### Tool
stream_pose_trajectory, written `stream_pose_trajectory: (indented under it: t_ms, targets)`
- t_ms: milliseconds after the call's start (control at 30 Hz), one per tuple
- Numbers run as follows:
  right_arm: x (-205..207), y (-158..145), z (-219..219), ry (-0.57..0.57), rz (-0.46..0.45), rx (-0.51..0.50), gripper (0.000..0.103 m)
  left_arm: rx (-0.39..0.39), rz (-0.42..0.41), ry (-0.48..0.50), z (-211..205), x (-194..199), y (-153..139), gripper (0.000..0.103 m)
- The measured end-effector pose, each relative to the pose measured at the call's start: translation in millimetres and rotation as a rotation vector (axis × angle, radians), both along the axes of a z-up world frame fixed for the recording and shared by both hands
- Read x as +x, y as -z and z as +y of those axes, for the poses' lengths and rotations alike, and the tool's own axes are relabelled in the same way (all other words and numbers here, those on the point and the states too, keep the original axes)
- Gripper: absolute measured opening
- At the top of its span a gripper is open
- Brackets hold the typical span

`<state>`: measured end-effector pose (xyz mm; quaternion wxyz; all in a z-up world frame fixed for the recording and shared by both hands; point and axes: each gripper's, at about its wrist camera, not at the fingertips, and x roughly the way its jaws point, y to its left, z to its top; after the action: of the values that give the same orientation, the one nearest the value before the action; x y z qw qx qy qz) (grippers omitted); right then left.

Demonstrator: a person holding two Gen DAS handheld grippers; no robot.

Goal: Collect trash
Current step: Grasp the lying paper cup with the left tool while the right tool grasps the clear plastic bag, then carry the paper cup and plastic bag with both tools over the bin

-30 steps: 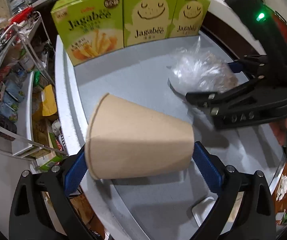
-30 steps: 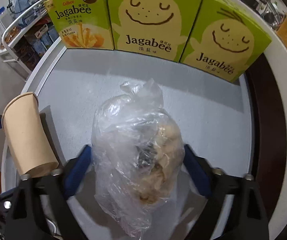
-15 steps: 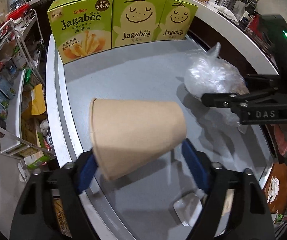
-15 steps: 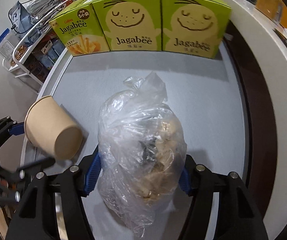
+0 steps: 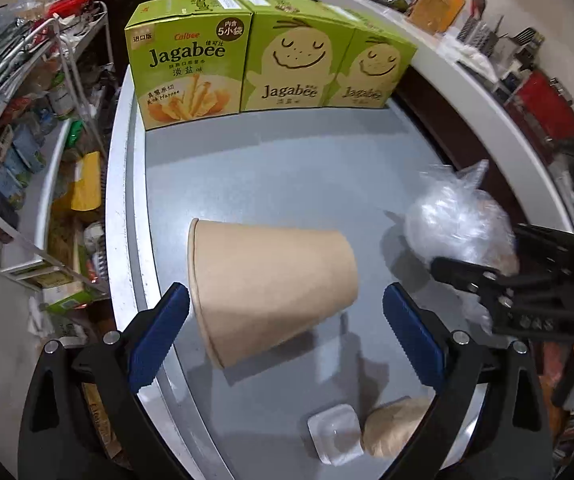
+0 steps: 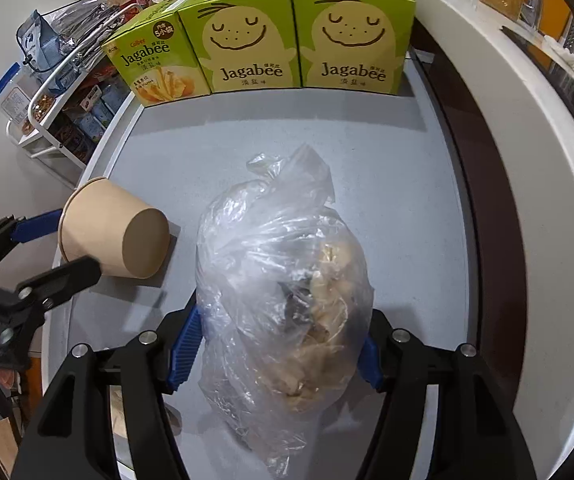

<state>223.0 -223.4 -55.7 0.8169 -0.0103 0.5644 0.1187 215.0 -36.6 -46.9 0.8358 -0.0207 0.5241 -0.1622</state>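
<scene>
Looking down the left wrist view, the left gripper (image 5: 285, 312) has its blue pads spread wide. Its jaws have just been opening, and the paper cup (image 5: 271, 288) sits between them with a gap showing on both sides, so nothing is pinching it. The cup is on its side in the middle of the frame, mouth toward the left and base toward the right, over the grey table (image 5: 287, 168) near its left edge. In the right wrist view, the right gripper (image 6: 281, 340) has been closing and now squeezes the clear plastic bag (image 6: 283, 264) of crumpled scraps, with both pads pressed into its sides at lower centre. Three green Jagabee boxes (image 5: 263, 56) line the top of the table. A small white dish (image 5: 333, 434) sits bottom right, just beside a tan lump (image 5: 395, 426).
</scene>
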Motion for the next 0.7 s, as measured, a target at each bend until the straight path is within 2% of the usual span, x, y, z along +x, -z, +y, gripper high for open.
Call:
stream_pose_trajectory:
  t_ms: [133, 300, 467, 567, 700]
  targets:
    - [-3.1, -2.3, -7.9, 0.039, -0.005, 0.009, 0.063, 0.038, 0.02, -0.039, -9.2, 8.5, 9.1, 0.098]
    - [-7.9, -3.0, -10.4, 0.035, -0.007, 0.012, 0.063, 0.109, 0.039, -0.082, -17.0, 11.0, 20.3, 0.098]
    - [-12.5, -4.3, -11.0, 0.023, -0.012, 0.013, 0.063, 0.088, 0.029, -0.113, -11.0, 9.5, 21.4, 0.098]
    - [-14.1, -3.6, -12.4, 0.021, -0.012, 0.014, 0.063, 0.082, 0.028, -0.109, -9.2, 8.3, 20.5, 0.089]
    - [-15.1, -3.8, -12.9, 0.018, -0.01, 0.02, 0.063, 0.085, 0.017, -0.106, -7.4, 5.0, 17.1, 0.089]
